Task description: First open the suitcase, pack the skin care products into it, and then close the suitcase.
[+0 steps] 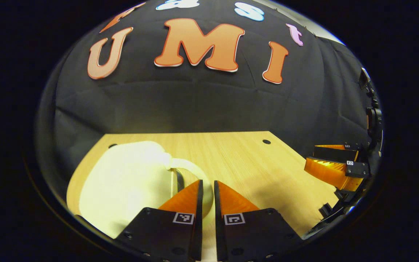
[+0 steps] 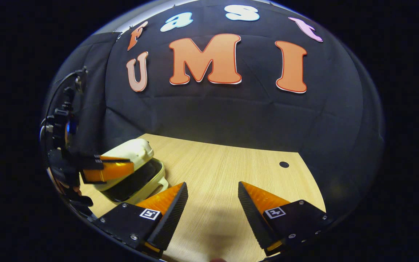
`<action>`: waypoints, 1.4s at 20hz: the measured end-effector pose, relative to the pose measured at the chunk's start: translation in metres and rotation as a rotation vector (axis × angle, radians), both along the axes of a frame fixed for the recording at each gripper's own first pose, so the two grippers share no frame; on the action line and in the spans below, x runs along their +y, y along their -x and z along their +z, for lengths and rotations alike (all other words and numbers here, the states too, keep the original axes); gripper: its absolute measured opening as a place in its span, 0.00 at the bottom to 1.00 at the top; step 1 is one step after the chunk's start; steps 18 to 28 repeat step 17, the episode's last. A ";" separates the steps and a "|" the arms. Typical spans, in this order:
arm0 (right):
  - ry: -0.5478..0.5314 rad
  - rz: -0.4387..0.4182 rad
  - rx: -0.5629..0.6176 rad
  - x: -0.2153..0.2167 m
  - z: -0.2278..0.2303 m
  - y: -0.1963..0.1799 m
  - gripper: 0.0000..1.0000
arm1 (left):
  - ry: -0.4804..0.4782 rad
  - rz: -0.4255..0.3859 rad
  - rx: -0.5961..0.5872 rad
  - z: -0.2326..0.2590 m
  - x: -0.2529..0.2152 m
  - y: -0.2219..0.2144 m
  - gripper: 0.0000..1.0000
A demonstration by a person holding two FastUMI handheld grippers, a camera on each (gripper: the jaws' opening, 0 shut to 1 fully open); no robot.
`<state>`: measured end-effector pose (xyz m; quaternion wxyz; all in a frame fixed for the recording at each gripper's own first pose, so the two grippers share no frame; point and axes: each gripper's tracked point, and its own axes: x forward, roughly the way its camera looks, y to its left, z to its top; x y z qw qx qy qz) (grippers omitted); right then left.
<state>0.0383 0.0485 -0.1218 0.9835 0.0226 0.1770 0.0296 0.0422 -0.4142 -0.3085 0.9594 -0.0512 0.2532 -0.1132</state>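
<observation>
Suitcase partly open on the table, our two grippers near it.

We see the cream suitcase (image 2: 131, 165) at the left side of the wooden table (image 2: 224, 171), its lid raised a little over a dark gap. In the left gripper view our left gripper (image 1: 208, 189) has its fingers nearly together, just beside the suitcase rim, clamping nothing. Our right gripper (image 2: 212, 196) hangs over bare wood, fingers wide apart.

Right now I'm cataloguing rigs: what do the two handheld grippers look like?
Left gripper and right gripper match: two wedge-shaped, ribbed jaws taper forward from black, screwed mounting blocks, each block carrying a small square black-and-white tag. In the right gripper view, the left gripper's body is black, with cables and fittings stacked behind.
</observation>
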 end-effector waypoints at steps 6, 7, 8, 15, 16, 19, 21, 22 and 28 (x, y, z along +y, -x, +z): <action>0.017 -0.024 -0.087 -0.007 0.036 0.001 0.89 | -0.096 -0.025 -0.128 0.048 -0.016 -0.007 0.63; 0.025 -0.030 -0.110 -0.008 0.045 -0.001 0.89 | -0.085 -0.018 -0.150 0.059 -0.019 -0.009 0.69; 0.028 -0.035 -0.138 -0.008 0.057 -0.001 0.89 | -0.076 -0.009 -0.171 0.070 -0.022 -0.011 0.70; 0.015 -0.091 -0.354 -0.011 0.144 -0.003 0.89 | -0.060 0.120 -0.387 0.162 -0.013 -0.014 0.99; 0.018 -0.115 -0.386 -0.015 0.153 -0.003 0.89 | -0.063 0.144 -0.418 0.171 -0.010 -0.011 0.99; 0.030 -0.150 -0.418 -0.021 0.162 -0.004 0.90 | -0.066 0.162 -0.430 0.177 -0.007 -0.008 0.99; 0.030 -0.150 -0.418 -0.021 0.162 -0.004 0.90 | -0.066 0.162 -0.430 0.177 -0.007 -0.008 0.99; 0.030 -0.150 -0.418 -0.021 0.162 -0.004 0.90 | -0.066 0.162 -0.430 0.177 -0.007 -0.008 0.99; 0.030 -0.150 -0.418 -0.021 0.162 -0.004 0.90 | -0.066 0.162 -0.430 0.177 -0.007 -0.008 0.99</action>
